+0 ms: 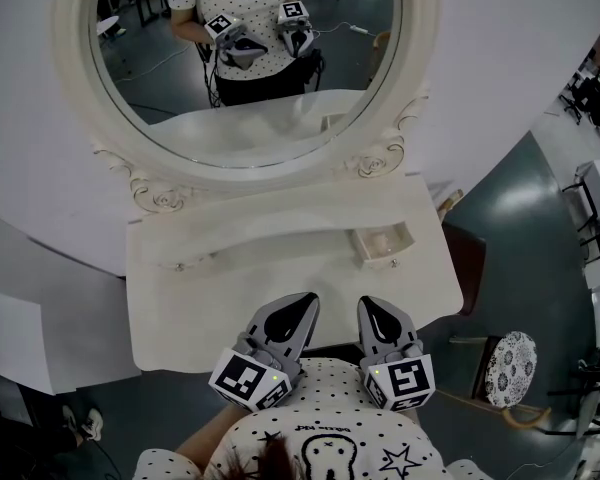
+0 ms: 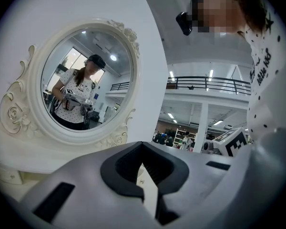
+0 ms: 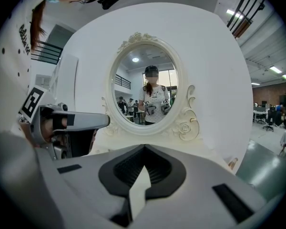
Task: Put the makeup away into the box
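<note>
A cream dressing table (image 1: 200, 303) stands in front of me, with a small open box-like drawer (image 1: 385, 243) at its back right. I see no makeup item in any view. My left gripper (image 1: 298, 306) hovers over the table's front edge, its jaws shut with nothing between them. Close to its right my right gripper (image 1: 376, 310) is held the same way, shut and empty. In the left gripper view the left gripper (image 2: 142, 144) has its tips together. In the right gripper view the right gripper (image 3: 144, 147) is likewise shut and points at the mirror (image 3: 145, 92).
An oval mirror (image 1: 245, 58) with a carved cream frame rises behind the tabletop and reflects the person and both grippers. A round patterned stool (image 1: 507, 368) stands on the grey floor to the right. A white curved wall backs the table.
</note>
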Demonstrator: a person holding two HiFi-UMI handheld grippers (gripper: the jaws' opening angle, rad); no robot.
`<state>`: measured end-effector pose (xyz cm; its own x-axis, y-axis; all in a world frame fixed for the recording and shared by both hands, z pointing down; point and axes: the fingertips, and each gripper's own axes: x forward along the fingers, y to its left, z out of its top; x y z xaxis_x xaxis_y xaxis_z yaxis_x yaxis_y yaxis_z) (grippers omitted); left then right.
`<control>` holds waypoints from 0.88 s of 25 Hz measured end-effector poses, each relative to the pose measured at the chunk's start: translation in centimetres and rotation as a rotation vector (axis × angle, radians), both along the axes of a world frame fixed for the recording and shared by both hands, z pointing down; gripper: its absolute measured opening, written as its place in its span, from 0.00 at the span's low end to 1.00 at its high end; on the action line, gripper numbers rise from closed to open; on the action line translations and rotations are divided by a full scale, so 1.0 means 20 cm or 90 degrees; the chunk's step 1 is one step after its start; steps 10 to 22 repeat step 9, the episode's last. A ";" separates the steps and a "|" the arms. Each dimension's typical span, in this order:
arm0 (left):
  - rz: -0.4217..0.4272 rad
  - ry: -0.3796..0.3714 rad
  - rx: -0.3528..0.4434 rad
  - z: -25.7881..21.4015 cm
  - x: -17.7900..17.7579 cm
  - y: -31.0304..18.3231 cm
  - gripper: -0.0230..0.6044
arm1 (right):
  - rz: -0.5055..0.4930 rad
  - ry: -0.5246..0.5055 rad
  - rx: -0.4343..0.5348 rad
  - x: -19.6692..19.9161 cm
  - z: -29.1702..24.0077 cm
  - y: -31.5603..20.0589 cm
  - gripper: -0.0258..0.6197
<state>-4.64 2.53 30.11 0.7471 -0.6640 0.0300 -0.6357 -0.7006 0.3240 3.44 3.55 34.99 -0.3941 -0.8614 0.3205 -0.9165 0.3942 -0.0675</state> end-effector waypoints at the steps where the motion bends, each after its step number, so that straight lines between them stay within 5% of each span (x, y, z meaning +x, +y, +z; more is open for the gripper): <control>1: 0.000 0.000 0.000 0.00 0.00 0.00 0.03 | 0.000 0.000 0.000 0.00 0.00 0.00 0.05; 22: 0.000 0.003 0.001 0.00 -0.02 -0.01 0.03 | 0.000 0.001 -0.001 -0.02 0.00 -0.01 0.05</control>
